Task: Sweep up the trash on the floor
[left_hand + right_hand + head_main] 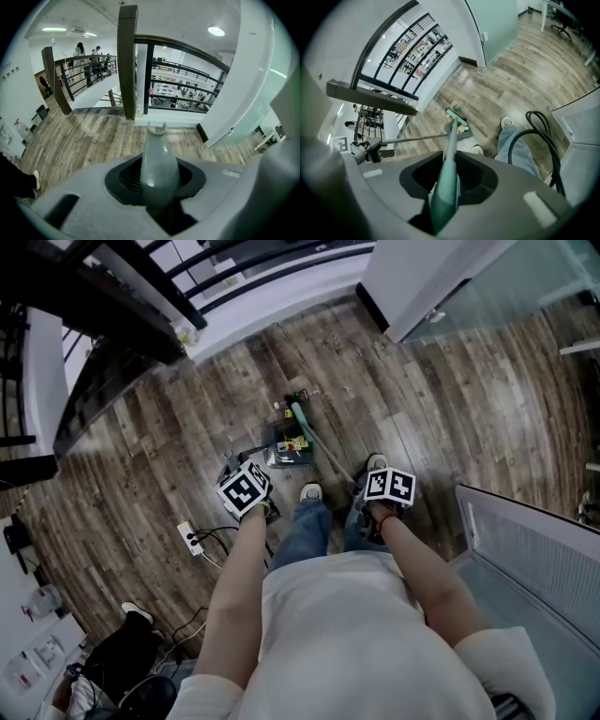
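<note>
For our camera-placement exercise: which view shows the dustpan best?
The head view: the dustpan sits in plain sight, trash inside. The right gripper view shows it small beyond the broom; the left gripper view shows only its grey handle.

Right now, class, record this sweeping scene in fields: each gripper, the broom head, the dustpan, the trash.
left gripper: shut on the grey dustpan handle
right gripper: shut on the green broom handle
broom head: down at the dustpan's far side
dustpan: on the wood floor, ahead of the person's shoes
trash: colourful pieces in the dustpan
</note>
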{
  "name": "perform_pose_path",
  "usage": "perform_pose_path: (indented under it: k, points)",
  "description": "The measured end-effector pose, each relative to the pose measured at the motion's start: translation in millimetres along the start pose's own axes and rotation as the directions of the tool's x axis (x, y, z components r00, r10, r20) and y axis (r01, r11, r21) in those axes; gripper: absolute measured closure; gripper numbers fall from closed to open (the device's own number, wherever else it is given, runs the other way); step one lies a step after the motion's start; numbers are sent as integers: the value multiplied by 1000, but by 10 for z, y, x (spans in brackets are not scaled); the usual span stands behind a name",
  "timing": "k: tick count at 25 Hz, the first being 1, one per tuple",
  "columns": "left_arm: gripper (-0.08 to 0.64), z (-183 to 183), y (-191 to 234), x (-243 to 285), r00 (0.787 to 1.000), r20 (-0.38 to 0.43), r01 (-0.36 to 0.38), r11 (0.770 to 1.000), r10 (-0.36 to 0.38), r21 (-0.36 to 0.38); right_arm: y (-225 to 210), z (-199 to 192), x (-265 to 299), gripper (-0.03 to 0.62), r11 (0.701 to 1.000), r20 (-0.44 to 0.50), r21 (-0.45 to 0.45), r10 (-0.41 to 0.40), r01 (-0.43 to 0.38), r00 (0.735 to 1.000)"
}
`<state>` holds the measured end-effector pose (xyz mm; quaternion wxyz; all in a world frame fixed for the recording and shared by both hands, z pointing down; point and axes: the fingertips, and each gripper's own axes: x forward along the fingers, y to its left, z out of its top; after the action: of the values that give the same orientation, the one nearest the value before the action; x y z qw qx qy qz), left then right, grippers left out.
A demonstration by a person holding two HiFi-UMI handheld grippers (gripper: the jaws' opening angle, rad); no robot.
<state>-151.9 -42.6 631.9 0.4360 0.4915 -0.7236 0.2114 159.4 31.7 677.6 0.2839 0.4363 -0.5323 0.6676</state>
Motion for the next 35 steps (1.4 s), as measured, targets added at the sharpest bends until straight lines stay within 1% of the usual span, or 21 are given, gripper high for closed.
perform_pose_path:
  k: [3, 5, 9, 12, 16, 21, 25, 27, 30, 35]
  points:
    - [451, 8, 1, 4, 1000, -1, -3, 1000, 3, -10, 29, -34, 2, 499, 1000, -10, -5, 11, -11, 1000]
    - [451, 3, -2, 11, 1000, 0, -2, 1000, 2, -10, 50, -47, -6, 499, 1000, -16, 7, 25, -25, 1000]
    - [454, -26, -16, 21, 1000, -3, -4, 1000, 4, 0, 115, -83, -40, 499, 995, -35, 48, 88, -86, 996]
    - [457, -10, -3, 19, 1000, -4, -15, 1000, 15, 9, 198, -118, -72, 499, 994, -51, 14, 110, -109, 993]
    - [459, 4, 84, 14, 999, 2, -35, 999, 35, -5, 289, -149, -103, 499, 993, -51, -67, 92, -96, 994]
    - [459, 6, 170, 0, 999, -4, -51, 998, 51, -24, 296, -109, -157, 499, 993, -43, -65, 91, -93, 995]
    - [460, 0, 242, -32, 998, -1, -60, 997, 60, -38, 264, -25, -242, 499, 993, -14, -75, 91, -92, 996]
    - [460, -8, 261, -44, 998, 0, -61, 997, 61, -38, 226, 52, -295, 499, 994, 9, -60, 93, -93, 996]
    - [460, -1, 260, -28, 998, 0, -56, 998, 56, -34, 157, 218, -374, 499, 996, 51, -30, 88, -86, 995]
    - [459, 46, 247, -11, 999, -5, -52, 998, 52, -30, 10, 557, -507, 499, 999, 127, 1, 54, -54, 990]
